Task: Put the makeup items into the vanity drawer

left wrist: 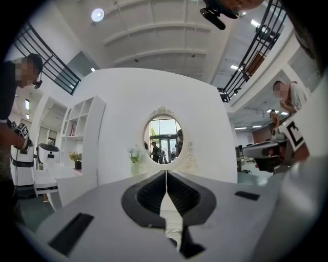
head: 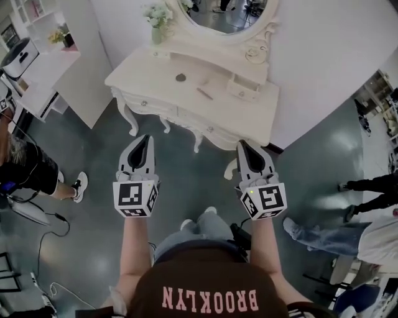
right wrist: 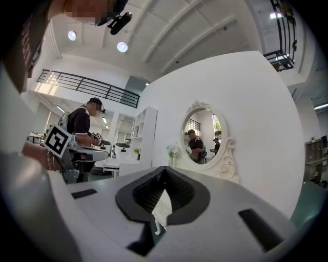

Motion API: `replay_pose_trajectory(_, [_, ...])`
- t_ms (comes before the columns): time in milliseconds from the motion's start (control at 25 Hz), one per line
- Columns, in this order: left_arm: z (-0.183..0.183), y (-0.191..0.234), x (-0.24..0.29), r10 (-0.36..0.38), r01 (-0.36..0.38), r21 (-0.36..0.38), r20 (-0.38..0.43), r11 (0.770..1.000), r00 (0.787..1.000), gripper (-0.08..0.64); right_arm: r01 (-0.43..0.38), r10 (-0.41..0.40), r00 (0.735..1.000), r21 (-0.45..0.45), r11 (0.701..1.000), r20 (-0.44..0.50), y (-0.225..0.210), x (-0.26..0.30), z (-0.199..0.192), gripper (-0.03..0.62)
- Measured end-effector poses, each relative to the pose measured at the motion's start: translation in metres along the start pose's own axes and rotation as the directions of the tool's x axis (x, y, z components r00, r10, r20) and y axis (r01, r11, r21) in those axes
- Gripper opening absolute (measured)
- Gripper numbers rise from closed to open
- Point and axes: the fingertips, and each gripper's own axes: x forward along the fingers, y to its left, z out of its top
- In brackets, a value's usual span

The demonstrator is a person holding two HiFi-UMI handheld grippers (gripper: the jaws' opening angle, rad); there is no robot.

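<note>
The white vanity table stands ahead of me under an oval mirror. On its top lie a small round makeup item and a slim stick-like item. A little drawer box sits at the back right. The vanity's front drawers look closed. My left gripper and right gripper are held side by side over the floor, short of the table, both shut and empty. In the left gripper view the left gripper points at the mirror. The right gripper faces the mirror from the left.
A vase of flowers stands on the vanity's back left. White shelving is at the far left. A person stands on the left and other people's legs are on the right. Cables lie on the floor.
</note>
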Motion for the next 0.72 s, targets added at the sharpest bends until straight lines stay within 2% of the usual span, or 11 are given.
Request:
replay_pose_trajectory(360, [-0.013, 0.058, 0.047, 0.109, -0.109, -0.011, -0.014, 0.994, 0.994, 0.006, -0.043, 0.043, 0.999, 0.014, 0.999, 0.002, -0.025, 0.087, -0.014, -0.002])
replay_pose_trajectory(720, [-0.018, 0.087, 0.161, 0.154, -0.154, 0.002, -0.031, 0.988, 0.988, 0.006, -0.088, 0.088, 0.996, 0.020, 0.996, 0.000, -0.089, 0.200, -0.023, -0.002])
